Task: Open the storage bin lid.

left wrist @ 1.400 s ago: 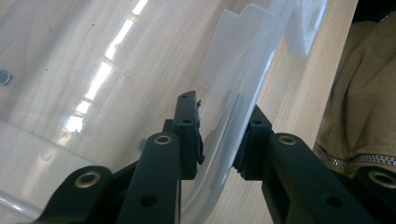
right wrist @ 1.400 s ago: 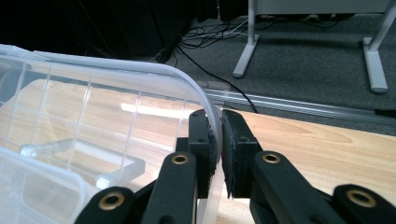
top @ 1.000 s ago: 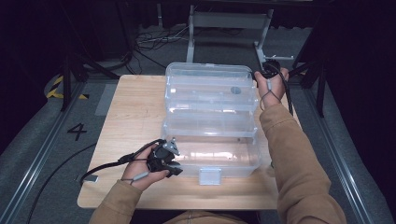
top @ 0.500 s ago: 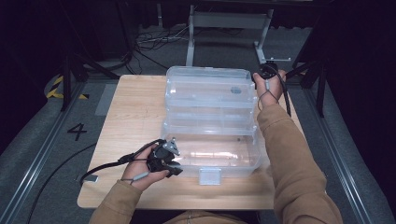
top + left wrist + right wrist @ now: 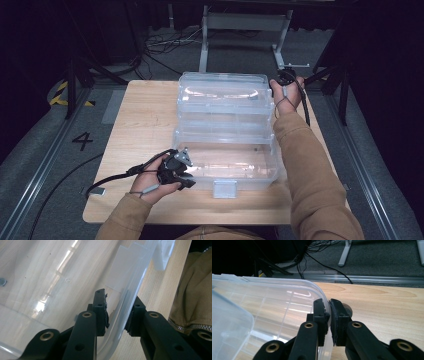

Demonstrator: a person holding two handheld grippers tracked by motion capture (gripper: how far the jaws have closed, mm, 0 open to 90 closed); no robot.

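A big clear plastic box (image 5: 225,130) sits in the middle of a wooden table (image 5: 145,120), with its lid swung open toward the far side. The left gripper (image 5: 181,172) is at the box's near left corner. Its two jaws sit on either side of the box's thin wall (image 5: 130,300), one inside and one outside, and they look just short of pressing it. The right gripper (image 5: 285,80) is at the box's far right corner. Its jaws are squeezed tight on the clear rim (image 5: 322,296) there. A small white latch (image 5: 224,188) sticks out from the box's near side. Black cables (image 5: 165,42) lie on the floor beyond the box.
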